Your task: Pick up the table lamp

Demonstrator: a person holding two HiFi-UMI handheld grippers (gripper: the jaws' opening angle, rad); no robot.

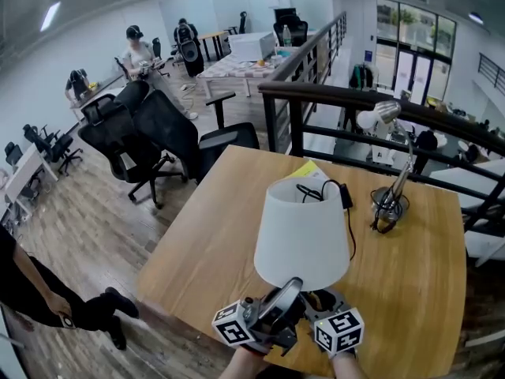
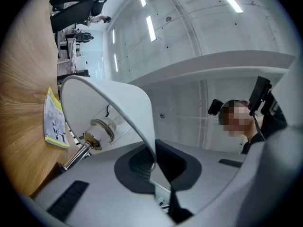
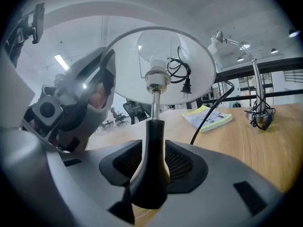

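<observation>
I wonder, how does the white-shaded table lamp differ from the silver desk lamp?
The table lamp has a broad white shade on a dark flared base; the desk lamp has a small head on a thin metal arm. The table lamp stands nearest the camera, the desk lamp farther back, right. Both have black cords.

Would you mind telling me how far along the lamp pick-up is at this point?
Done: the left tongs are clamped on the lampshade rim. In hand: the right tongs stand open around the black stem, not yet gripping. Left: close on the stem and lift; the lamp seems to rest on the table.
</observation>
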